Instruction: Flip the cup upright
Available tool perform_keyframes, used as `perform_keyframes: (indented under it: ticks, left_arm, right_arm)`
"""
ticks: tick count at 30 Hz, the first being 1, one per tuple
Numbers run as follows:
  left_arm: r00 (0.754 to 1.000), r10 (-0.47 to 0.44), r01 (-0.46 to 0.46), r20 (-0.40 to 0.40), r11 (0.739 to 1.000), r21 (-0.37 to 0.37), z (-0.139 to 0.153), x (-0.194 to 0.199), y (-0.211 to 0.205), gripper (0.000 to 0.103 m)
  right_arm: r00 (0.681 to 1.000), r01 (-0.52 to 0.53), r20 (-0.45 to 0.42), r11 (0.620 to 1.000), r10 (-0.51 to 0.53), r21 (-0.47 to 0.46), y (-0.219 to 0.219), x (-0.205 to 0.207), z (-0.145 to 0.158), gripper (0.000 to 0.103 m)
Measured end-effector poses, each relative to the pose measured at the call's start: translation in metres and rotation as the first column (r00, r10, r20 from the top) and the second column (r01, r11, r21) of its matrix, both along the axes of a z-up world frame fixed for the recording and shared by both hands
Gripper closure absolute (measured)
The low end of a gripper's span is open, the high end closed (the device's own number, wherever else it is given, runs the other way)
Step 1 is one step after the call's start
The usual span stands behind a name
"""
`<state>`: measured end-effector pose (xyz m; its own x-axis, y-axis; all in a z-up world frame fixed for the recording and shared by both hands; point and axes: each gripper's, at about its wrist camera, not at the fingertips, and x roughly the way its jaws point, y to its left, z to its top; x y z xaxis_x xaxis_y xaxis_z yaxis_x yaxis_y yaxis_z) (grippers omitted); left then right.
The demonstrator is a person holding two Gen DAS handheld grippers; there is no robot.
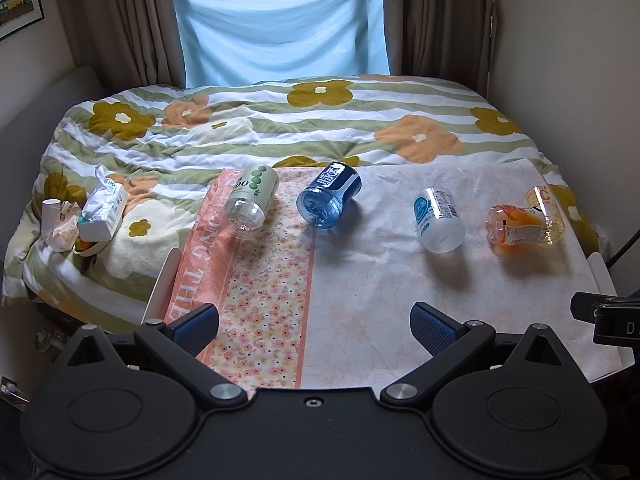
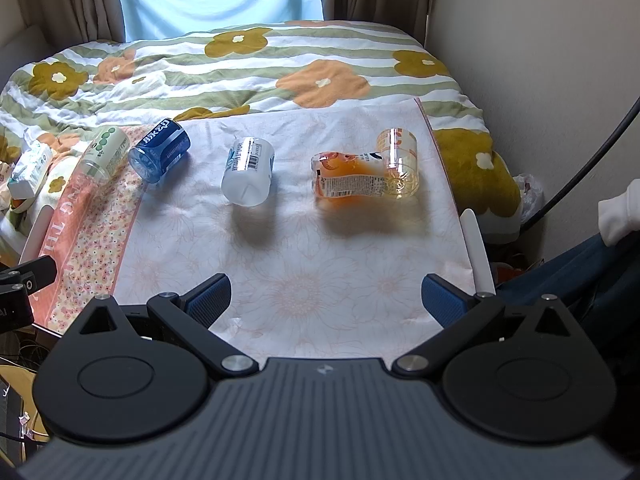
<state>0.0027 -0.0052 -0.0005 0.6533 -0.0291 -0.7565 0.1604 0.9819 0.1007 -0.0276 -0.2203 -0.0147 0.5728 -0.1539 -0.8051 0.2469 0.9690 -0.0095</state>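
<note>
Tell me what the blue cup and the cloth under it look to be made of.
The blue cup lying on its side looks like clear blue-tinted plastic, glossy: light passes through it and its molded base ridges show through. It resembles a cut bottle bottom. The cloth beneath looks like thin woven fabric, matte, printed with pale flowers; it shows soft creases and no shine. Exact fibre cannot be told.
</note>
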Motion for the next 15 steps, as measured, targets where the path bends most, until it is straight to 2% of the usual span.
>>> perform_keyframes:
  ticks: [8, 15]
  left_arm:
    - [1.000, -0.001, 0.001, -0.003, 1.000, 0.002, -0.001, 0.001, -0.001, 0.000]
    - [1.000, -0.014, 0.014, -0.023, 1.000, 0.019, -0.006, 0.013, -0.013, 0.000]
  right_arm:
    - [1.000, 0.001, -0.001, 1.000, -0.001, 0.003, -0.001, 0.002, -0.002, 0.000]
    - [1.000, 0.014, -0.024, 1.000, -0.015, -0.006, -0.023, 0.015, -0.006, 0.000]
